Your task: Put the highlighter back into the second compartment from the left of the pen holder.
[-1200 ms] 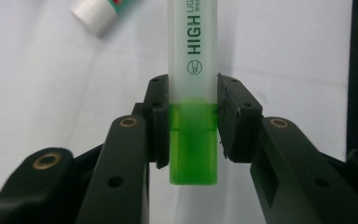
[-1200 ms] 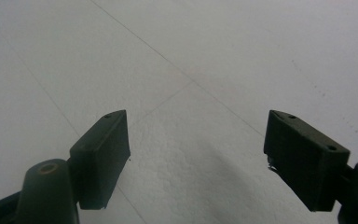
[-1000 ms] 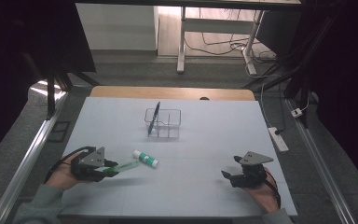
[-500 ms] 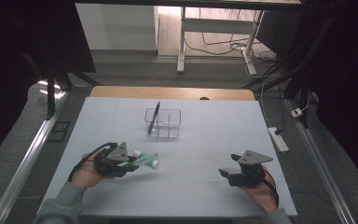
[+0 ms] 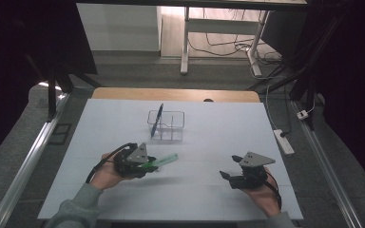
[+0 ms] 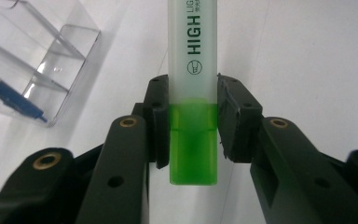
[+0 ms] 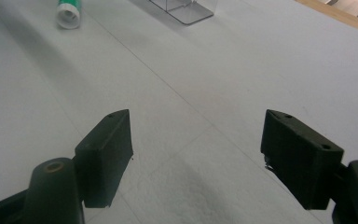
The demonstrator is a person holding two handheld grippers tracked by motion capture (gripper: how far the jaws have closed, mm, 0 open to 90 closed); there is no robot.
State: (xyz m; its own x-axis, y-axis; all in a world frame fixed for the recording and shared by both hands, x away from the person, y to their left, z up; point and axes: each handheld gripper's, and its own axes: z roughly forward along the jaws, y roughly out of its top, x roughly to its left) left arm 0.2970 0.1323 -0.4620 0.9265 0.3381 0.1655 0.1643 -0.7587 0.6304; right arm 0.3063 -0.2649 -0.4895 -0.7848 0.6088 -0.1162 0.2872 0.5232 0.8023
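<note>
Green highlighter [image 6: 193, 93]: clamped between the two black jaws of the left gripper [image 6: 193, 123], which press on its green end; the pale body, printed "HIGH", runs toward 12 o'clock in the left gripper view. In the high view the highlighter [image 5: 164, 160] lies nearly level, pointing toward 2 o'clock from the left gripper [image 5: 147, 165], above the white table [image 5: 218, 128]. Clear plastic organizer [image 5: 166, 126]: at 12 o'clock of the highlighter, near it, with a blue pen [image 5: 157, 120] standing tilted in its left compartment. Right gripper [image 5: 225, 175]: well apart at 3 o'clock, jaws spread wide with nothing between them, just above the table.
</note>
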